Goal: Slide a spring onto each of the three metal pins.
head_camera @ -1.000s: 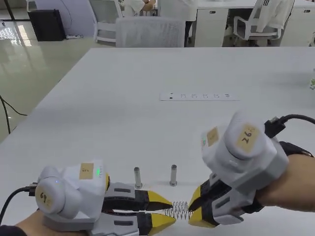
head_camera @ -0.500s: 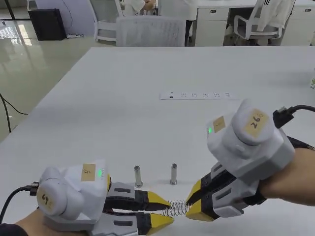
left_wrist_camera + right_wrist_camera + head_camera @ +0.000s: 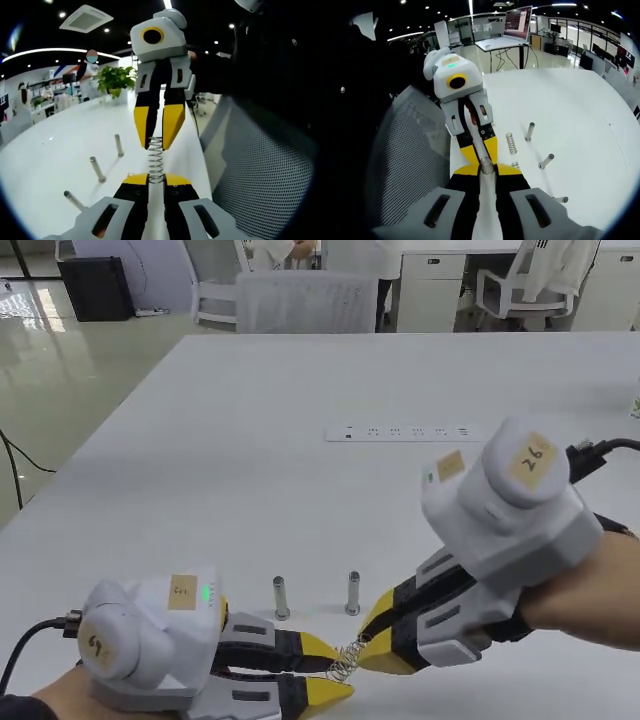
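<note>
Gripping one end of the spring (image 3: 156, 159), the fingers (image 3: 134, 181) of your left gripper (image 3: 156, 179) are pressing together on its last coils, with only the wire between their yellow tips. The fingers (image 3: 508, 171) of your right gripper (image 3: 486, 171) are clamping the opposite end in the same way. The two grippers are pointing tip to tip, and the spring is bridging the short gap between them. In the head view it is slanting slightly, with the right end a little higher, and you are holding it low over the near edge of the bench (image 3: 300, 470); whether it is touching the surface, I cannot tell.

Just beyond the fingertips, the three metal pins (image 3: 96, 169) are standing in a row on the bench, apart from one another and apart from the held spring. None of them is carrying a coil. In the head view, two of them are rising side by side just behind the gap between your grippers.

A loose spring (image 3: 510, 142) is lying flat on the bench between your left gripper and the nearest pin, touching neither. Farther out, a white power strip (image 3: 405, 433) is resting across the middle of the bench, well apart from the pins. A grey mesh chair back (image 3: 260, 165) is showing beside the bench edge in both gripper views.
</note>
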Demonstrator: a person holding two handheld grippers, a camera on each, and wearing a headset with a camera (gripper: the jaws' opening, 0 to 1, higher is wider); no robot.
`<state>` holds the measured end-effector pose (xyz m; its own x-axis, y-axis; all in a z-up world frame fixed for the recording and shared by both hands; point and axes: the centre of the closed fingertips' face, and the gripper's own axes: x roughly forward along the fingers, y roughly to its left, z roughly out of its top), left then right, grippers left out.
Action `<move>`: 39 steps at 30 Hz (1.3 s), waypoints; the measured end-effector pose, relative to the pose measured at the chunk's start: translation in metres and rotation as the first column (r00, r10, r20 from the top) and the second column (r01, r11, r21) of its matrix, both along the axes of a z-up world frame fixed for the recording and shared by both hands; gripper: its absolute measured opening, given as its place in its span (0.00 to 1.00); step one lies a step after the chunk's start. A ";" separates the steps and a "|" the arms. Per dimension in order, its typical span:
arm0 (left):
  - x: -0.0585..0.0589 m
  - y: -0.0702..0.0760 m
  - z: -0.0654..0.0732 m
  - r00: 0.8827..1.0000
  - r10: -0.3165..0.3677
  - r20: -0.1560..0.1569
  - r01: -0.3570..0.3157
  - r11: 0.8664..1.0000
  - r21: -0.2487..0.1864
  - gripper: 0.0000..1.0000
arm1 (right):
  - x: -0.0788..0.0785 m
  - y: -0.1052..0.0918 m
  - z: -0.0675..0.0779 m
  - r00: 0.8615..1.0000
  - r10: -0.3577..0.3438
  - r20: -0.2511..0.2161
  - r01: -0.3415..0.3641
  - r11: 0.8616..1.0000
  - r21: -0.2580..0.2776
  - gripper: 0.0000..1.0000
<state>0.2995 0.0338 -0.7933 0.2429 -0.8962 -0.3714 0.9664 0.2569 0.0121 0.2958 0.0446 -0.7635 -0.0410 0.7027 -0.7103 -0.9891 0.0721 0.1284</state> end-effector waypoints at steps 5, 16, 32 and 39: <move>-0.001 -0.002 0.001 1.000 -0.002 -0.006 0.002 1.000 -0.009 0.03 | 0.000 0.007 0.005 1.000 -0.005 -0.004 0.005 0.999 0.034 0.08; -0.001 -0.004 0.007 1.000 0.007 -0.028 -0.009 0.999 -0.047 0.03 | 0.000 0.017 0.012 1.000 -0.014 0.017 0.013 0.997 0.082 0.08; -0.011 -0.006 -0.003 0.998 -0.019 -0.055 0.018 1.000 -0.010 0.02 | -0.008 0.012 -0.004 0.995 0.085 0.044 -0.082 0.994 -0.070 0.10; -0.013 -0.006 -0.005 0.998 -0.029 -0.058 0.029 1.000 0.005 0.02 | -0.011 0.014 -0.010 0.988 0.154 0.021 -0.148 0.976 -0.159 0.10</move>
